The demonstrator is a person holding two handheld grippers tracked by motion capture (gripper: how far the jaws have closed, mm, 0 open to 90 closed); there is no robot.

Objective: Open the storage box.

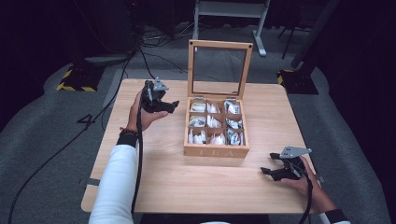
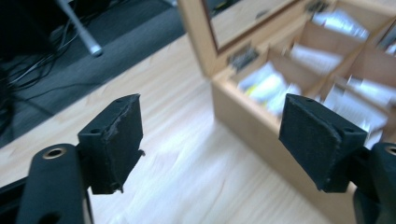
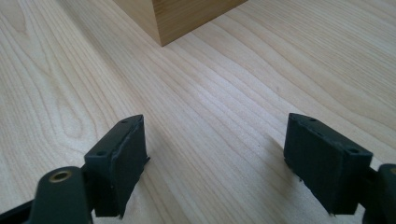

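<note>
Left claw, jaws apart and empty, hovers just beside the open wooden tea box, which holds white tea packets in its compartments, glass lid upright. Right claw, also spread and empty, rests near the box's front corner on the pale wooden table.

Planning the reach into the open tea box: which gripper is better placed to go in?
Probably the left gripper: it hangs beside the tea box, jaws open and aimed at the compartments. The right gripper sits low on the table, in front.
</note>
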